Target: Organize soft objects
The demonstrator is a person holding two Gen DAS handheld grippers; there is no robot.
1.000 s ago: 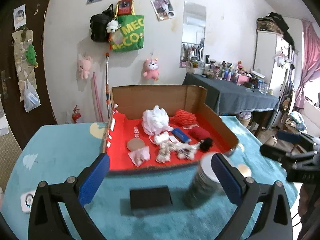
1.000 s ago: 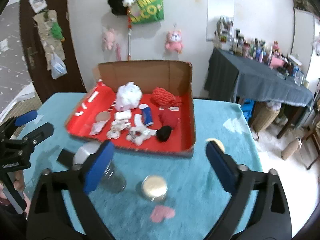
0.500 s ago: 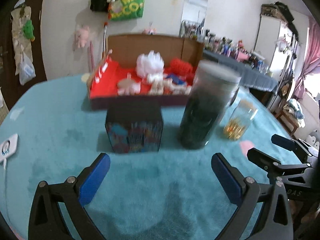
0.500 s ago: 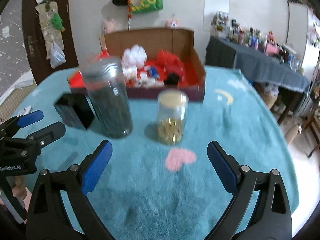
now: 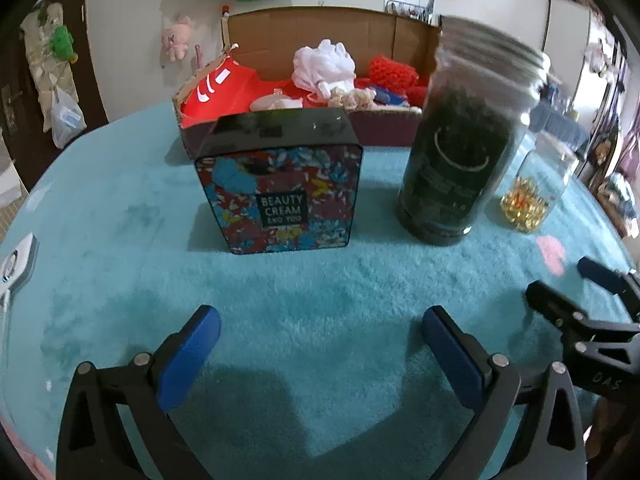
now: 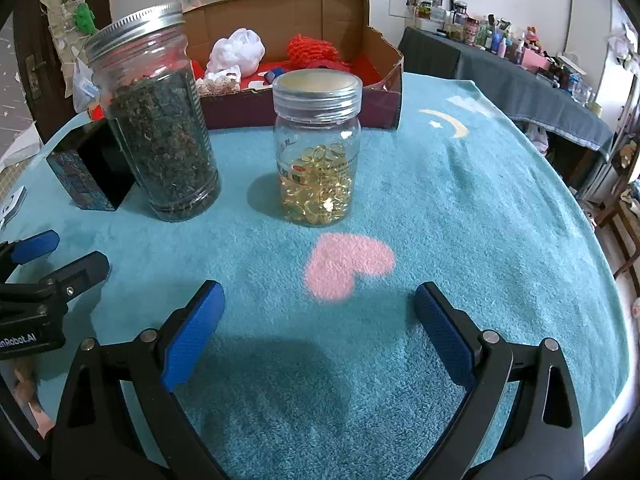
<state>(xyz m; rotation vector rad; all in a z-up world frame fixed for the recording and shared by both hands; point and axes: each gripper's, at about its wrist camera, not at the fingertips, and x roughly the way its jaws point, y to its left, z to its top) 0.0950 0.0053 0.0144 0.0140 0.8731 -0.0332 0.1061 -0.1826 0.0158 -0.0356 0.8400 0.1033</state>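
Observation:
A cardboard box (image 5: 308, 32) with a red lining stands at the back of the table and holds soft things: a white mesh puff (image 5: 324, 64), a red knitted bundle (image 5: 390, 72) and several small pieces. The box also shows in the right wrist view (image 6: 280, 20), with the puff (image 6: 236, 52). My left gripper (image 5: 320, 344) is open and empty, low over the teal cloth in front of a floral tin. My right gripper (image 6: 318, 328) is open and empty, low over the cloth near a pink heart (image 6: 346, 266).
A floral "Beauty Cream" tin (image 5: 280, 188), a tall jar of dark leaves (image 5: 460, 152) and a small jar of yellow capsules (image 6: 316, 148) stand between the grippers and the box. A white device (image 5: 16, 264) lies at the table's left edge.
Both grippers have dropped from a high view over the box to low over the cloth at the near side. The tin and jars now stand in front of the box.

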